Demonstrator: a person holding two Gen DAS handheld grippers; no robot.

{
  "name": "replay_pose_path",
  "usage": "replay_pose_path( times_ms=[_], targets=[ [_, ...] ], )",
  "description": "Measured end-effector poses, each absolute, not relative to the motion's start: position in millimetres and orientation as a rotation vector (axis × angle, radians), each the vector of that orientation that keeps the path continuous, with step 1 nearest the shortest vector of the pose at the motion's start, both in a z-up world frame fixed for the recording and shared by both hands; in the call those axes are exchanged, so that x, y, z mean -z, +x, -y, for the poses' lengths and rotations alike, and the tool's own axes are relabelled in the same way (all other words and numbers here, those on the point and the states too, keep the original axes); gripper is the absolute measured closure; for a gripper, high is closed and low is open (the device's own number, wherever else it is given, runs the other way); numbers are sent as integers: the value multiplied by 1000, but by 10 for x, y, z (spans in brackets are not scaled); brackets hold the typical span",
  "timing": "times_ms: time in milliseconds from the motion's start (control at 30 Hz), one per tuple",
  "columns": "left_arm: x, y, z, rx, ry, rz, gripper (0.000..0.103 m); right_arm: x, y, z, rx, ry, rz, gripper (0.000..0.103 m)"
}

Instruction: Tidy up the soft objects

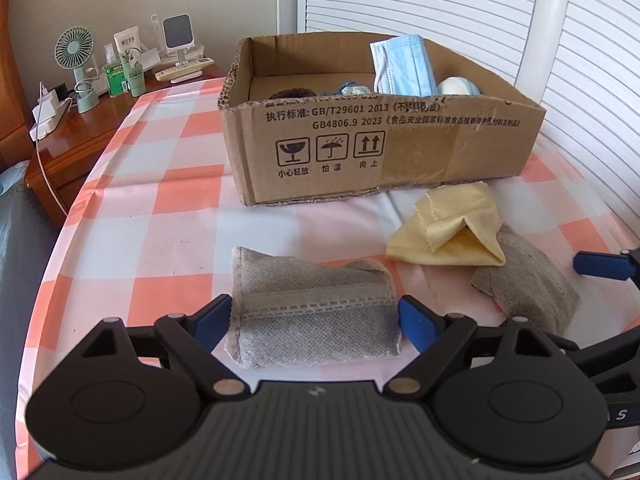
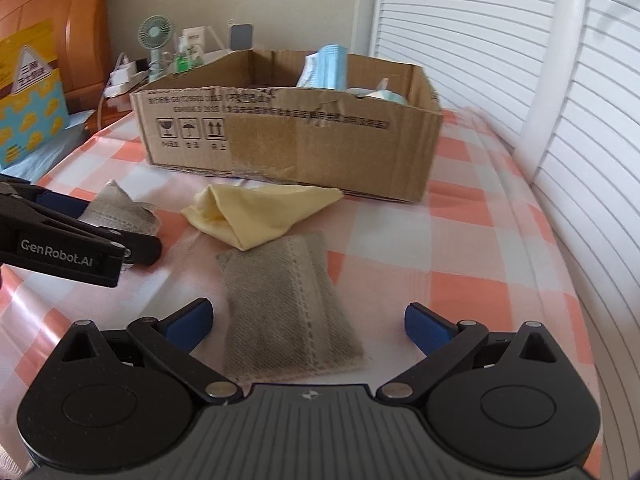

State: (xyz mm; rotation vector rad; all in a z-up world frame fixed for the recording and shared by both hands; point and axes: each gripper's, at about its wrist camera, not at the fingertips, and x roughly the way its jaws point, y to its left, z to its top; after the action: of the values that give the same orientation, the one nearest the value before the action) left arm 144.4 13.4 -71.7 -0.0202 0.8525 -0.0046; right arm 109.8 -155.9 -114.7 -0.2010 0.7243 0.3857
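Two grey mesh pouches and a yellow cloth (image 1: pixel 452 228) lie on the checked bedcover in front of an open cardboard box (image 1: pixel 360 136). My left gripper (image 1: pixel 316 320) is open, its blue pads on either side of the left pouch (image 1: pixel 312 312). My right gripper (image 2: pixel 308 324) is open around the near end of the right pouch (image 2: pixel 288 312), which the yellow cloth (image 2: pixel 260 212) partly overlaps. The box (image 2: pixel 288 136) holds a blue face mask (image 1: pixel 404 64) and other small soft items. The left pouch (image 2: pixel 120 208) and left gripper body show at the left of the right wrist view.
A wooden nightstand (image 1: pixel 80 136) at far left carries a small fan (image 1: pixel 76 56), bottles and chargers. White slatted doors (image 1: pixel 480 8) and a white curved rail (image 2: pixel 552 80) stand behind and to the right of the bed.
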Motion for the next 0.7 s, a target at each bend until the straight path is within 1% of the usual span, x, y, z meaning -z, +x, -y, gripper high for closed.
replay_pose_path(
  times_ms=[233, 300, 367, 400, 467, 500, 567, 633, 700],
  targets=[
    [711, 1441, -148, 19, -16, -855, 15, 1130, 1189, 1427, -462, -233, -728, 0],
    [709, 1443, -152, 26, -14, -856, 17, 1122, 1179, 1424, -458, -226, -722, 4],
    [706, 1443, -162, 31, -15, -853, 19, 1101, 1155, 1423, -466, -227, -714, 15],
    [704, 1441, -165, 32, -14, -851, 20, 1090, 1146, 1425, -465, -227, -711, 18],
    [701, 1442, -167, 36, -16, -849, 21, 1073, 1138, 1429, -462, -226, -711, 28],
    [701, 1442, -166, 39, -14, -848, 22, 1065, 1135, 1431, -457, -224, -712, 30],
    [700, 1434, -164, 43, -9, -846, 24, 1048, 1125, 1438, -452, -218, -715, 40],
    [696, 1429, -160, 52, -2, -845, 27, 1036, 1109, 1448, -447, -214, -718, 46],
    [686, 1427, -159, 65, 2, -845, 32, 1030, 1081, 1462, -440, -213, -720, 48]
  ],
)
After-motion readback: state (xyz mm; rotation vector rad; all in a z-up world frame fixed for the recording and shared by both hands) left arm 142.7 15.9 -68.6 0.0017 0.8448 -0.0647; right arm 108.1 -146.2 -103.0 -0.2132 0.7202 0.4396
